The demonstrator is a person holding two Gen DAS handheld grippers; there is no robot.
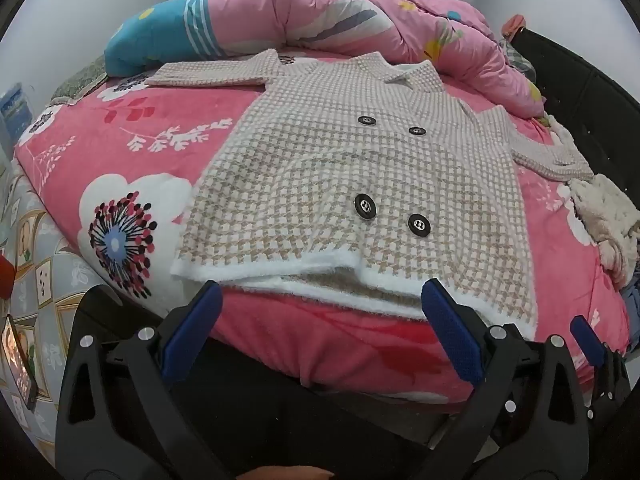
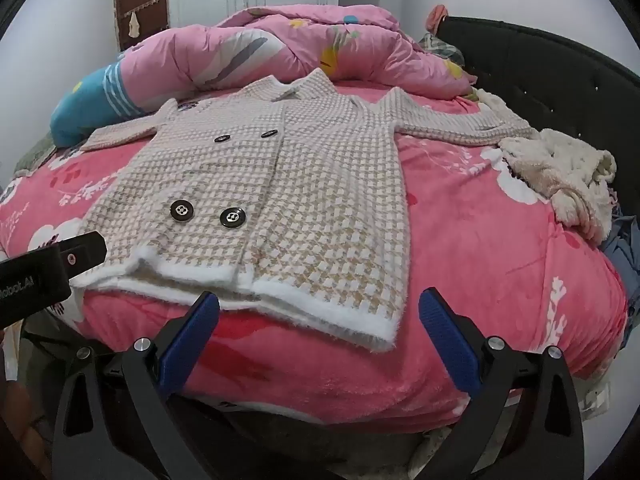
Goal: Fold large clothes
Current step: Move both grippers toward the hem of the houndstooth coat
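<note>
Both grippers, left gripper (image 1: pixel 320 312) and right gripper (image 2: pixel 320 312), hover released before the jacket (image 1: pixel 360 184) hem; I judge folding unstarted, next grasping its sleeves.

A knitted jacket (image 1: pixel 360 184) in a beige-and-white houndstooth check is lying flat and face up on the bed, its front closed. Four black buttons (image 1: pixel 365 205) are sitting in two pairs on the chest. Its fluffy white hem (image 2: pixel 320 300) is facing 6 o'clock, the collar is pointing to 12 o'clock, and the sleeves are spreading toward 10 and 3 o'clock.
</note>
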